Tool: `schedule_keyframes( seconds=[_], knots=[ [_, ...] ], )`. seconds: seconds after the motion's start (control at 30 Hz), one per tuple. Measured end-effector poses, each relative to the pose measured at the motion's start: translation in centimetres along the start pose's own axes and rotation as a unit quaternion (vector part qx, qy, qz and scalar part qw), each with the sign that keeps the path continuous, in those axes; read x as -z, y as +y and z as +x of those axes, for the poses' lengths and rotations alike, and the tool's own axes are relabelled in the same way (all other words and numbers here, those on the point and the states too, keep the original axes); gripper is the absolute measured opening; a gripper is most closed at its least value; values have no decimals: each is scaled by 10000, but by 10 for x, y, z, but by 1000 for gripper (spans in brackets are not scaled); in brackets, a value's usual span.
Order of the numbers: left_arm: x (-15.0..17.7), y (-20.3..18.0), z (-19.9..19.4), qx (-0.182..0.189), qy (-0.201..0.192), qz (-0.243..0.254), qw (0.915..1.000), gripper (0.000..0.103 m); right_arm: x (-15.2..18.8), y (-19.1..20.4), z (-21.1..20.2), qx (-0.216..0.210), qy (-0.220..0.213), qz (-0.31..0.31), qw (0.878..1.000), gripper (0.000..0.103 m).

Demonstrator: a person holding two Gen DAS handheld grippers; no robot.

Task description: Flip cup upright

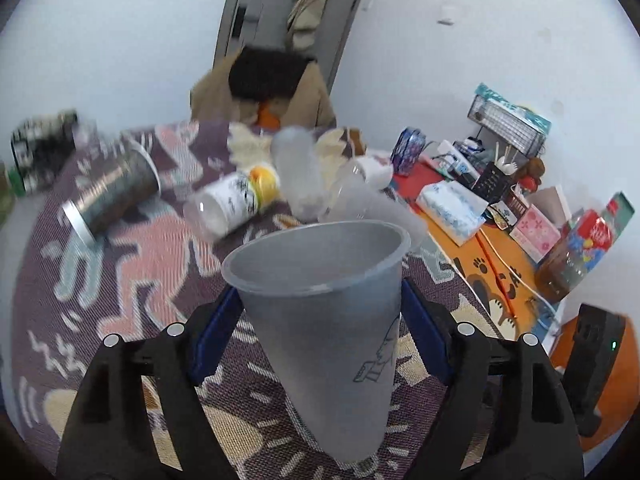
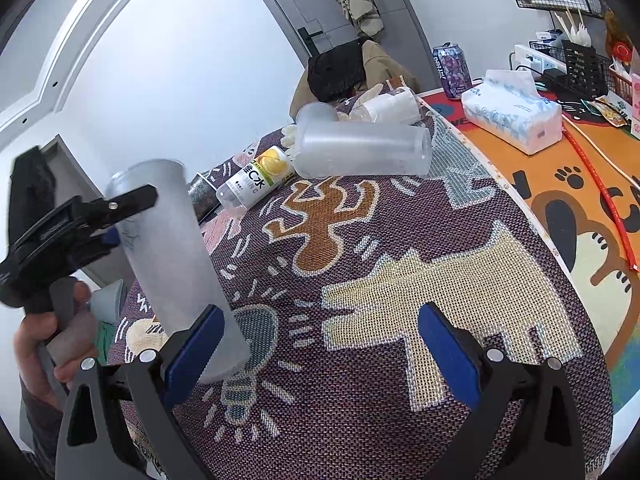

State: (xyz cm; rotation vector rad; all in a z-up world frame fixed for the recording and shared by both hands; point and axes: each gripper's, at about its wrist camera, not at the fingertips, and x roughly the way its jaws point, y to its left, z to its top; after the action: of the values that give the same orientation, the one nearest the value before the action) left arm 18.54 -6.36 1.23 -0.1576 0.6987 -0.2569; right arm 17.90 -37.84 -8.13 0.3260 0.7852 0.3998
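Note:
My left gripper (image 1: 322,300) is shut on a frosted plastic cup (image 1: 324,320) with a small line drawing on its side. The cup's open mouth points up and away, its base toward the camera. In the right wrist view the same cup (image 2: 176,256) is tilted, held near its rim by the left gripper (image 2: 120,216), base just above the patterned mat (image 2: 400,280). My right gripper (image 2: 320,348) is open and empty over the mat, its left pad close beside the cup's base.
More frosted cups (image 2: 360,148) lie on their sides at the mat's far end, with a lemon drink bottle (image 2: 256,180) and a metal tin (image 1: 112,192). A tissue pack (image 2: 512,116), a drink can (image 2: 452,66) and desk clutter stand on the orange mat at right.

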Motion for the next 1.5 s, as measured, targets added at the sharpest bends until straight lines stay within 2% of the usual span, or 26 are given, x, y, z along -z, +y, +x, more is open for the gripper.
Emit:
schedule_keyframes(
  seconds=[0.17,0.33,0.53,0.63,0.67,0.73,1.2,1.5],
  knots=[
    [6,-21,-21,-163,-462,428,9979,78,3,0,-4,12,-44,-15,10000,95],
    [18,-43,-35,-560,-948,903,9898,78,7,-2,-7,37,-74,-22,10000,95],
    [31,-57,-35,-741,-990,1187,9852,78,11,-5,-9,54,-77,11,10000,95],
    [39,-59,-33,-898,-962,1270,9831,81,13,-4,-10,64,-74,-4,10000,95],
    [41,-59,-33,-951,-968,1263,9827,91,14,-4,-10,64,-77,-20,9999,95],
    [45,-59,-39,-943,-994,1191,9834,98,15,-3,-11,58,-87,-74,9999,95],
    [62,-39,-48,-880,-782,731,9904,98,18,11,-22,28,-263,-301,9992,95],
    [74,-25,-68,-856,-860,484,9914,98,21,30,-33,70,-434,-555,9975,95]
  ],
)
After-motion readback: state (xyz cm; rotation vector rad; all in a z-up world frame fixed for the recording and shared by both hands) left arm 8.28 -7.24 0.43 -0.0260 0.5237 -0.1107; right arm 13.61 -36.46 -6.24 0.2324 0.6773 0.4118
